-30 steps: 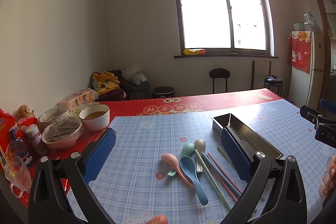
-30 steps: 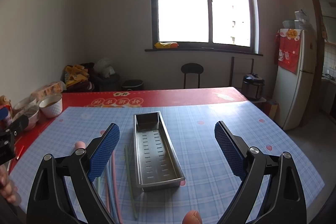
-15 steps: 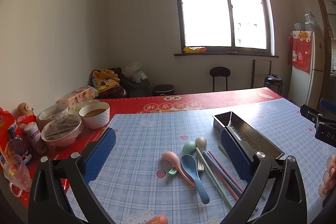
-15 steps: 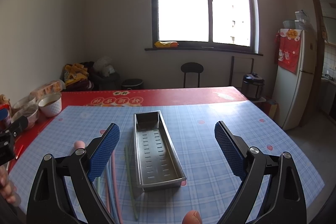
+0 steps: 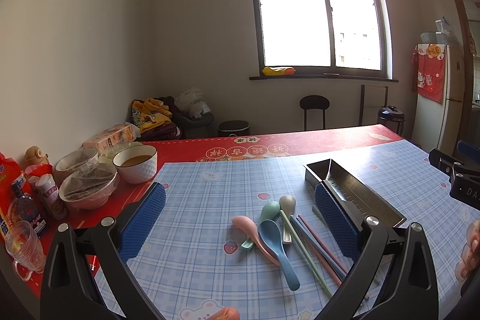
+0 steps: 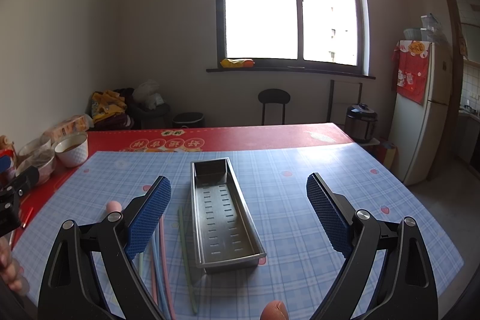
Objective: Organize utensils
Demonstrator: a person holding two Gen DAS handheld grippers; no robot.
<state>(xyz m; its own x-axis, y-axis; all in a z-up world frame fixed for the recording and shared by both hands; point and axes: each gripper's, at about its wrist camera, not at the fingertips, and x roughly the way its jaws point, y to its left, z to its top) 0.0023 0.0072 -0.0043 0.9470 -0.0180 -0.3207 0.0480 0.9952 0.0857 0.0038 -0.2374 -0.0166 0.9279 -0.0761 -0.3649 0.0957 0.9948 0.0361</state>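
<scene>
Several plastic spoons lie in a loose pile on the blue checked cloth: a pink spoon point(image 5: 255, 231), a blue spoon point(image 5: 277, 249), a green spoon point(image 5: 268, 210) and a beige spoon point(image 5: 287, 207). Pastel chopsticks point(image 5: 315, 251) lie beside them; they also show in the right wrist view point(image 6: 162, 257). An empty steel slotted tray point(image 6: 225, 215) stands to their right, also seen in the left wrist view point(image 5: 357, 197). My left gripper point(image 5: 240, 221) is open above the spoons. My right gripper point(image 6: 238, 215) is open above the tray.
Bowls point(image 5: 135, 167) covered or filled, bottles, packets and a glass cup point(image 5: 22, 242) crowd the red cloth at the table's left edge. A tissue box point(image 5: 109, 137) sits behind them. The table's right edge point(image 6: 420, 200) drops toward the floor and a fridge point(image 6: 426, 110).
The left gripper has drifted slightly, so the spoons sit a bit more centred between its fingers. The right gripper has hardly moved. Both stay open.
</scene>
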